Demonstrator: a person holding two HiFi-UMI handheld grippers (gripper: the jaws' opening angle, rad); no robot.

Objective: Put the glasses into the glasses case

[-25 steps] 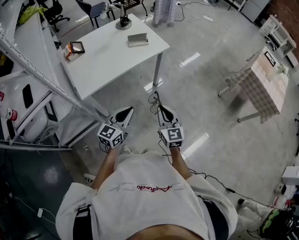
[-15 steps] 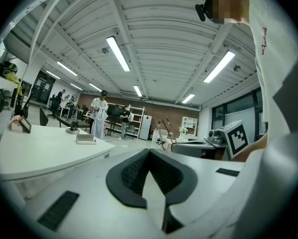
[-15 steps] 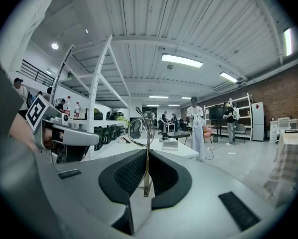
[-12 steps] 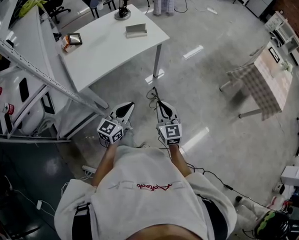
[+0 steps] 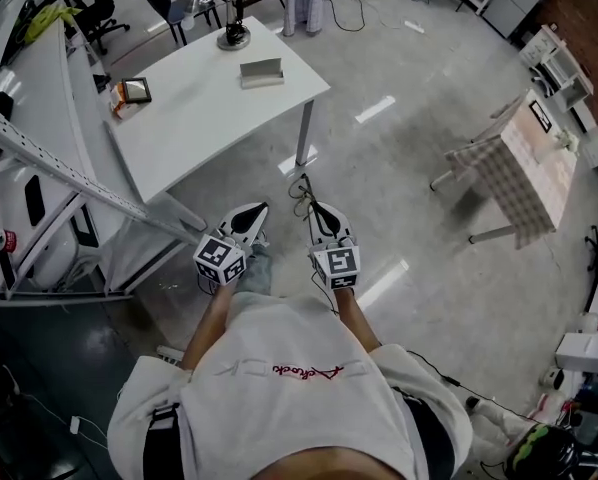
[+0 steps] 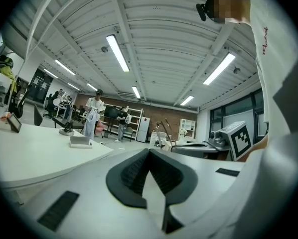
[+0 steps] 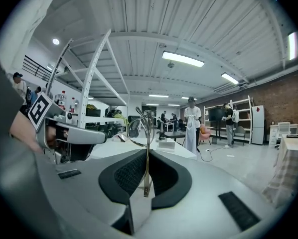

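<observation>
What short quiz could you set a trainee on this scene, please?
1. True or false: the right gripper is shut on the glasses.
2. Where does the glasses case lie? A) on the white table; B) on the floor; C) on a chair.
3. Fill in: between the shut jaws of the left gripper there is ____.

Key: 1 true; 2 A; 3 nothing.
</observation>
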